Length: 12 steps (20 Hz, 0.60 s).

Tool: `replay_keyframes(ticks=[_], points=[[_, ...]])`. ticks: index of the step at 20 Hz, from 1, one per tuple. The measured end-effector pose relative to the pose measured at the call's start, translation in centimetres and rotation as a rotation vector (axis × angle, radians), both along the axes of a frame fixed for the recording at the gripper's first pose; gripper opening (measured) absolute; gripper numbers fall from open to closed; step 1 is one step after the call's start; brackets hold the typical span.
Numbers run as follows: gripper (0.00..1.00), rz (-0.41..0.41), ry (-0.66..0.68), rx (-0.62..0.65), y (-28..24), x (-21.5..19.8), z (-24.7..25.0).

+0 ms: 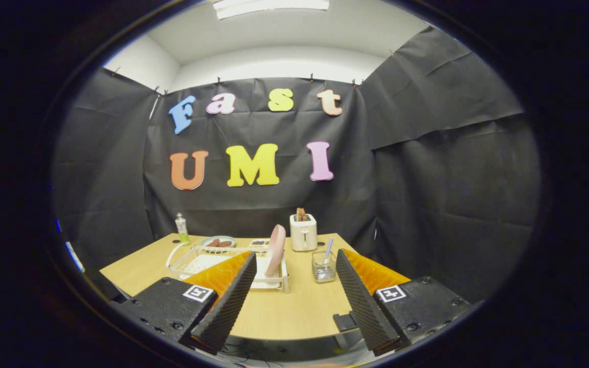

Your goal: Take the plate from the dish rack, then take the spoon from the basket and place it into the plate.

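Standing beyond spread fingers [292, 291]: plate [275, 249]

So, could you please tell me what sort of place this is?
Probably a staged kitchen corner in a recording booth: a wooden table carries a dish rack holding an upright pink plate, a toaster and a spoon basket. The open gripper grips nothing.
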<state>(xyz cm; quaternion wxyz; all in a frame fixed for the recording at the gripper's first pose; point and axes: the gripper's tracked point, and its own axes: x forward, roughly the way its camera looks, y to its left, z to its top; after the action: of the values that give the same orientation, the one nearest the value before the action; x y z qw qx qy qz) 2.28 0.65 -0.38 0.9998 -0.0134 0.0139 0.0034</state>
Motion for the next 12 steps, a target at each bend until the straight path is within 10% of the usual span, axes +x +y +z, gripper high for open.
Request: replay_keyframes(ticks=[12], points=[[1.00, -0.012, 0.331, -0.130, 5.8, 18.3, 0.4]])
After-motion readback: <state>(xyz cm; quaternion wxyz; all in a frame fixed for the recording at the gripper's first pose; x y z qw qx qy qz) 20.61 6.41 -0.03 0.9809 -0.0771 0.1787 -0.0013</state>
